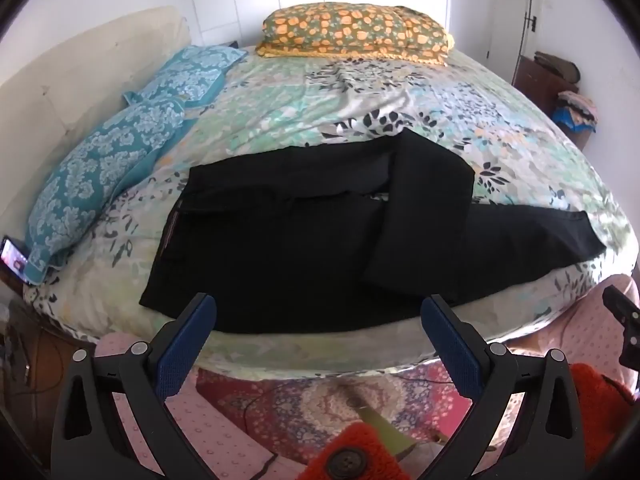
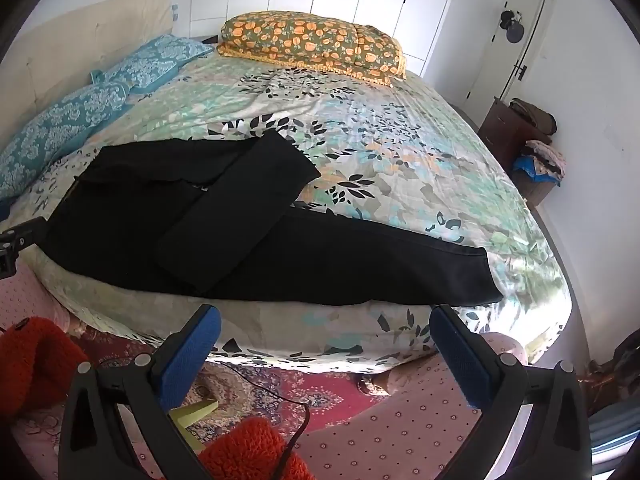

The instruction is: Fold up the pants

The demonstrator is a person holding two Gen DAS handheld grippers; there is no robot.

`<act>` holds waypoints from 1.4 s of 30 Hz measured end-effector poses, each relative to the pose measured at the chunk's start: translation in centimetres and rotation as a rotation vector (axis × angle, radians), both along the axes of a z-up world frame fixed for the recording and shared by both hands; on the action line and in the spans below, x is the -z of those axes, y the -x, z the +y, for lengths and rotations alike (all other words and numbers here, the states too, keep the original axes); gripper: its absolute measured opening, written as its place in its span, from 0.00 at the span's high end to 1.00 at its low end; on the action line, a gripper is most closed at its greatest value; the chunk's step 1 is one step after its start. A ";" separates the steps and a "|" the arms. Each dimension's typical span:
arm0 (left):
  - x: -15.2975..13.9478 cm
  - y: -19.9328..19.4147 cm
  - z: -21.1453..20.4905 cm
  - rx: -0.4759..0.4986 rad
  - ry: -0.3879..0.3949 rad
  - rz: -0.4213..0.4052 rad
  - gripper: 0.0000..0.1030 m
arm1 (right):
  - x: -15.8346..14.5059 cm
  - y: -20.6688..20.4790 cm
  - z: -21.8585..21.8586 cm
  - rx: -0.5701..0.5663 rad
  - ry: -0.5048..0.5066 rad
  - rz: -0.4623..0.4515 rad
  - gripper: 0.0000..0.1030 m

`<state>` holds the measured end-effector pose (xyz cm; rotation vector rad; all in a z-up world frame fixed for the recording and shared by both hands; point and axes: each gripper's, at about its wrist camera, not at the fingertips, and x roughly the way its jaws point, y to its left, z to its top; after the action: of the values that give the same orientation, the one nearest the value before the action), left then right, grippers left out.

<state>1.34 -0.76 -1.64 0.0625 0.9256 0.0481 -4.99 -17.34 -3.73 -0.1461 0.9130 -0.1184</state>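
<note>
Bed bears black pants lengthwise along its near edge, waistband left.

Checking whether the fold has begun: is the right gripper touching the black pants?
Apart. The right wrist view shows the right gripper open and empty, short of the bed edge, with bedsheet between its pads and the black pants.

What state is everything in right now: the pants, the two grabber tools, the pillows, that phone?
Pants: lying on the bed, one leg folded back over the other, one leg stretched out flat.
Left gripper: open, empty, short of the pants.
Right gripper: open, empty, short of the pants.
Orange pillow: lying flat at the bed's far edge.
Blue pillows: lying along the headboard.
Phone: screen lit.
</note>
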 end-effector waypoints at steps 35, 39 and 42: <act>1.0 -0.4 0.5 -0.024 -0.032 0.033 0.01 | 0.8 -0.7 1.5 -0.031 0.073 0.043 0.00; 1.0 -0.4 0.5 -0.023 -0.033 0.034 0.01 | 0.8 -0.7 1.6 -0.034 0.075 0.045 0.00; 1.1 -0.3 0.6 -0.022 -0.038 0.036 0.01 | 0.8 -0.6 1.6 -0.033 0.073 0.044 0.00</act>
<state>1.60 -0.17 -2.76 0.0885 0.9615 0.0853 -4.35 -15.73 -4.55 -0.2320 0.9503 -0.1187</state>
